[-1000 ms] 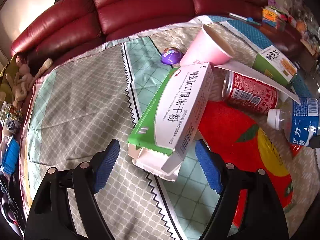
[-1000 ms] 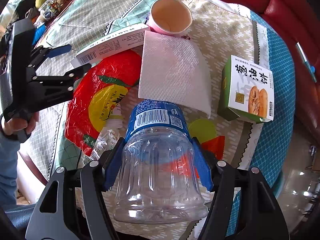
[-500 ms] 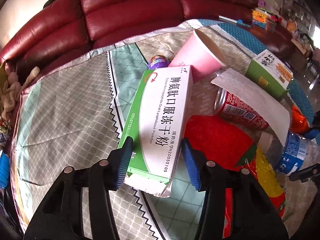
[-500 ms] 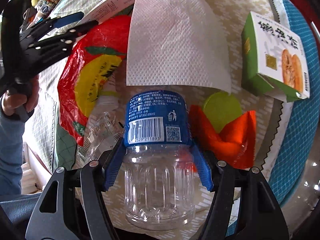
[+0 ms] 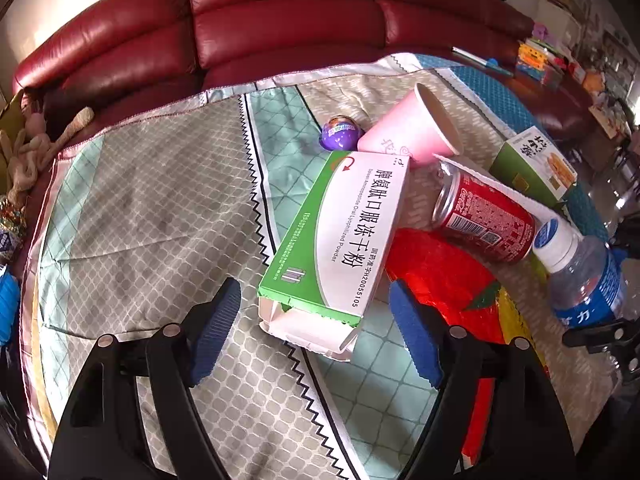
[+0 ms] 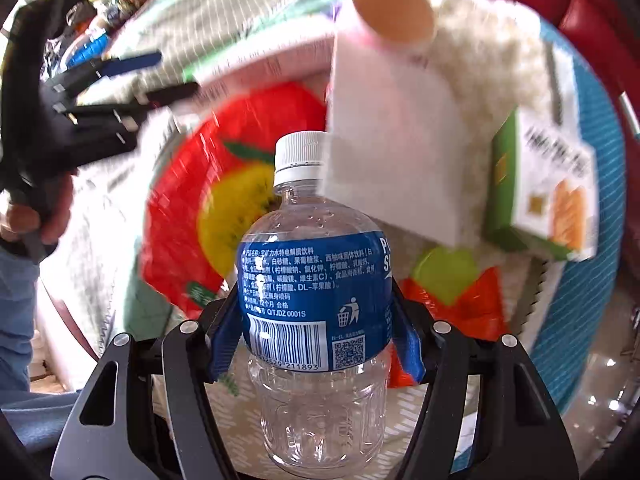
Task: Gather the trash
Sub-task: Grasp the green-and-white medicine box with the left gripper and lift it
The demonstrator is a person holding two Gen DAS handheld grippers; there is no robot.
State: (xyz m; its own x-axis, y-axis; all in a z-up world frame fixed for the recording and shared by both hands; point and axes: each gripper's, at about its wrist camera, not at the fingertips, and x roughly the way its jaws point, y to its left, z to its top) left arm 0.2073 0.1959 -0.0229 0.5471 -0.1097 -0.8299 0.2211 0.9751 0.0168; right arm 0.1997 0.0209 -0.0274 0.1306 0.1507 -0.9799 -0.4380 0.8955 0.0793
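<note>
Right wrist view shows our right hand-held gripper (image 6: 316,336) clamping the bottle (image 6: 316,320) to carry it off, while our left hand-held gripper (image 5: 316,332) is opening around the untouched box (image 5: 340,240).

A green-and-white box (image 5: 344,236), pink cup (image 5: 408,128), red can (image 5: 486,220), purple egg (image 5: 340,133) and blue-labelled clear bottle (image 6: 316,304) on lattice-patterned cloth (image 5: 152,216).

Medicine box (image 5: 340,240) between opening jaws
</note>
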